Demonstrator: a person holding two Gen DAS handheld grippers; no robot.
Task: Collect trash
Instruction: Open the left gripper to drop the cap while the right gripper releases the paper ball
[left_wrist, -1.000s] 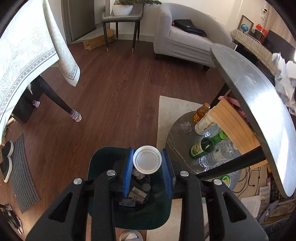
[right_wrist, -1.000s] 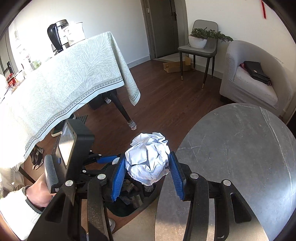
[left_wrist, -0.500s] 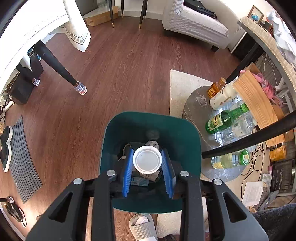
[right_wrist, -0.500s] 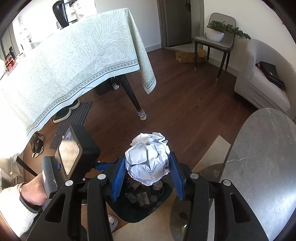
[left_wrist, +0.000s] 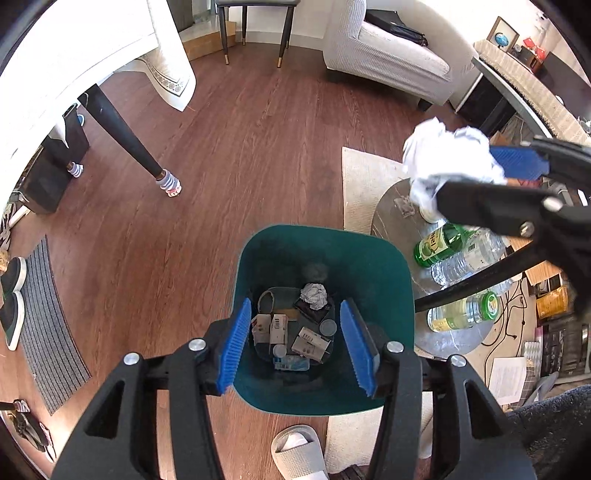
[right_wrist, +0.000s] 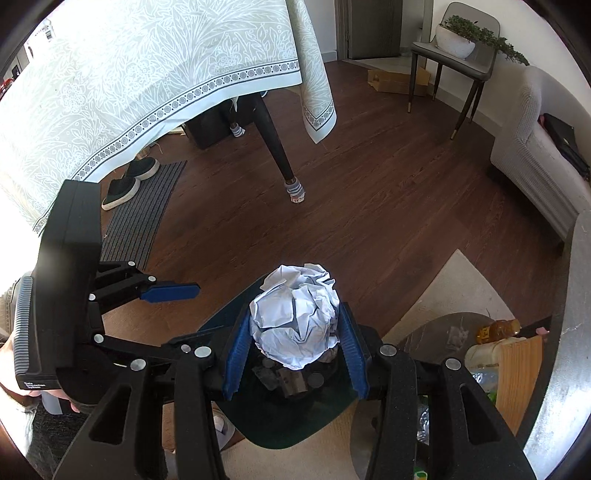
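Dark wood flooring fills most of both views, with a pale rug (left_wrist: 360, 184) running under the teal bin (left_wrist: 369, 266) and a low round stone table (left_wrist: 391, 206) crowded with bottles (left_wrist: 436, 245) just beside it. I have the left gripper (left_wrist: 299, 341) hanging directly over the bin's mouth; its jaws have just been opening and now stand apart with nothing between the blue pads, so only the litter on the bin floor shows through the gap — small cartons, round caps, a little grey paper wad (left_wrist: 314, 295). The right gripper (right_wrist: 291, 349) is clamped on a big crumpled paper ball (right_wrist: 295, 317), pads pressing into both its sides. From its own camera the ball sits over the bin (right_wrist: 291, 421); from the left wrist camera the crumpled paper ball (left_wrist: 447, 162) reads as up and to the side, above the table edge, so I judge it is not squarely over the opening yet.

My worry is the release. Let go from where it is and the ball, light and springy, may clip the rim and roll onto the rug or in among the bottles. The two tools are also close together — bringing the right one across while the left hangs over the mouth could knock them against each other. I'd clear the left away first, then centre and lower before opening.
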